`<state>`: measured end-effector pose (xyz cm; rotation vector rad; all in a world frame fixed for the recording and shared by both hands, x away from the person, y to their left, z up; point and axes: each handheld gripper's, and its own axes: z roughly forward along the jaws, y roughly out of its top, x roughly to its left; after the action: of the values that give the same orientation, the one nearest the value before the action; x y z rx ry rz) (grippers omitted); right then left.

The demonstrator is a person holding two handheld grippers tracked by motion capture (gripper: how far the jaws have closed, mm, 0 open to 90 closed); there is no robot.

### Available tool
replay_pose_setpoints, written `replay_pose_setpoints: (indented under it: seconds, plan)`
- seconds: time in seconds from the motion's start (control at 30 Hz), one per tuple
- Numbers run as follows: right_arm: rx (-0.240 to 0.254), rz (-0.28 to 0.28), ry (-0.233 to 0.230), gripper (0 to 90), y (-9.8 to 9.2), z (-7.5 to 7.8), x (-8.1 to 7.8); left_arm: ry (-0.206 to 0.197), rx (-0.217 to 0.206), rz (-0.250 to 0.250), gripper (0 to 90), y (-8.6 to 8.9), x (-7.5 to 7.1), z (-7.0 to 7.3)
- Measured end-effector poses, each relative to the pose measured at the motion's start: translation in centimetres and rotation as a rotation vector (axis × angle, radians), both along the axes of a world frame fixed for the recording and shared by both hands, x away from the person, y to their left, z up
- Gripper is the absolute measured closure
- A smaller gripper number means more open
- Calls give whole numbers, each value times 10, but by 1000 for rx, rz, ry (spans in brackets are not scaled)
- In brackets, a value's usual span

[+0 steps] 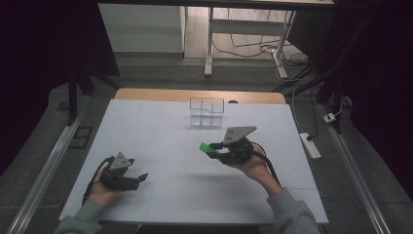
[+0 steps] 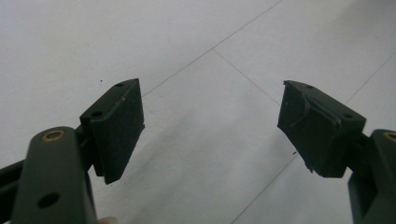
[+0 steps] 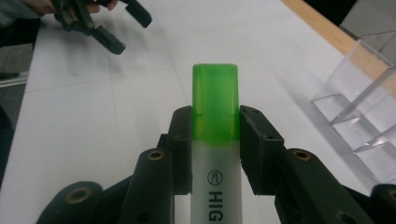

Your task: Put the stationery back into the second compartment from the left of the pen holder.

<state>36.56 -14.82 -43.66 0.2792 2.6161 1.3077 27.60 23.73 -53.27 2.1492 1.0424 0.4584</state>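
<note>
The left gripper (image 1: 141, 177) rested low on the white table (image 1: 170, 195), jaws apart and empty. Further out, the right gripper (image 1: 210, 150) was clamped on a green highlighter (image 3: 215, 140), lifted short of the clear organizer (image 1: 206, 112). Held near its cap, the pen could pivot or catch the organizer's rim

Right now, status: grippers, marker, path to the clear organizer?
Right gripper shut on green highlighter, held above table. Left gripper open, empty. Clear organizer at far edge; nothing between.
</note>
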Motion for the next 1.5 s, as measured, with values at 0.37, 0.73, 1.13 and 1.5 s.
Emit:
replay_pose_setpoints:
  seconds: [0.37, 0.73, 1.13, 1.5]
  plan:
    - [70, -83, -22, 663, -6, 4, 4, 0, 2, -4, 225, 0, 0, 0]
    - [105, -147, -38, 662, -10, 6, 11, -2, 6, -3, 225, -1, -1, 0]
    - [191, -228, -47, 663, -20, 15, 27, -7, 10, 2, 224, -2, -1, 1]
    - [244, -293, -40, 663, -23, 25, 50, -4, 9, 1, 224, -1, -1, 1]
